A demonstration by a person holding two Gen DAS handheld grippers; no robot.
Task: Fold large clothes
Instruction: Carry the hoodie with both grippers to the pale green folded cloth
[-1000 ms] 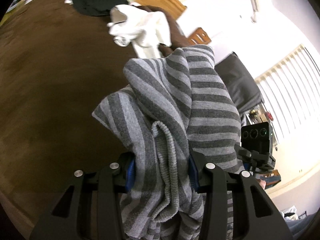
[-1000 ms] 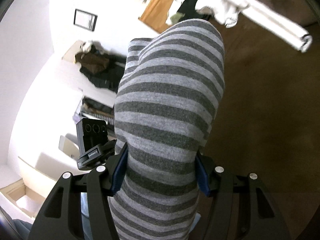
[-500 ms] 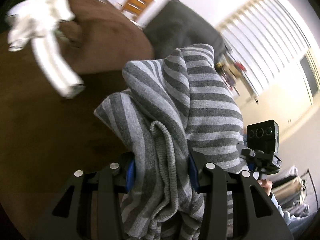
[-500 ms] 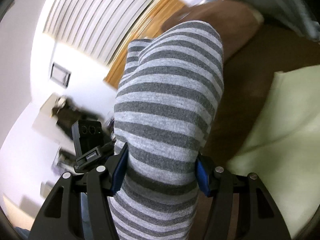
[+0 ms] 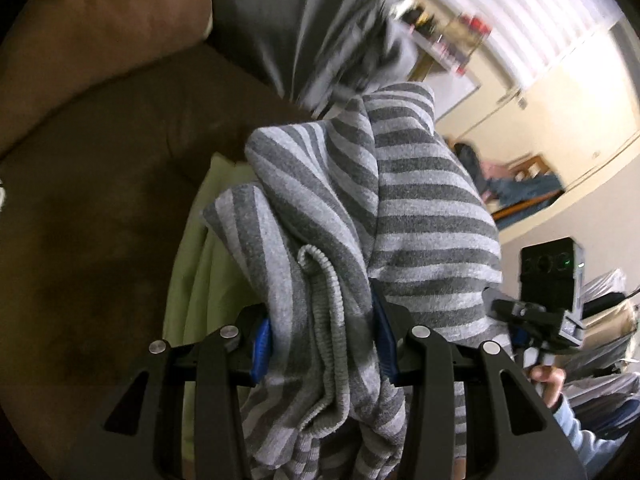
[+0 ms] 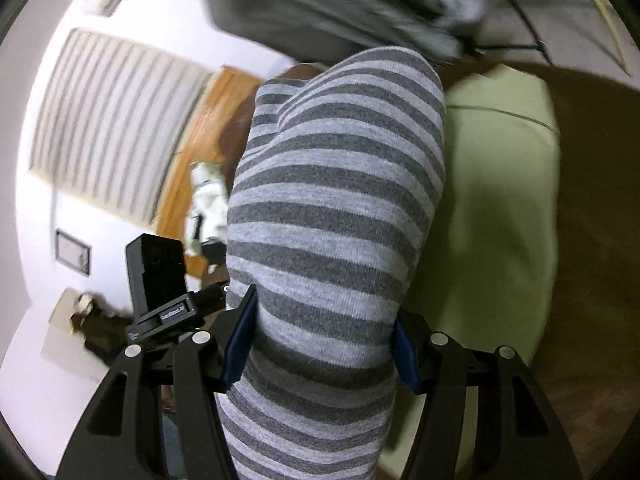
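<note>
A folded grey striped garment (image 5: pixel 400 208) fills the middle of both wrist views. My left gripper (image 5: pixel 324 344) is shut on one bunched end of it, ribbed hem between the blue pads. My right gripper (image 6: pixel 320 340) is shut on the other end of the striped garment (image 6: pixel 332 200), which bulges forward past the fingers. The bundle hangs just above a pale green folded cloth (image 6: pixel 500 200) that lies on the brown bedspread (image 5: pixel 100 200). The green cloth (image 5: pixel 196 272) shows beneath the left gripper too. The other gripper's camera block (image 5: pixel 550 276) sits close at the right.
A dark grey cushion or garment (image 5: pixel 304 20) lies blurred beyond the green cloth. White clothes (image 6: pixel 208 196) lie further along the bed by a wooden headboard (image 6: pixel 200 128). A person's hand (image 5: pixel 548 384) holds the right tool. Window blinds and a cluttered shelf stand behind.
Both grippers have swung sideways across the bed with the striped garment held unchanged. The white and black clothes have left the front; the green folded cloth and grey cushion have come in.
</note>
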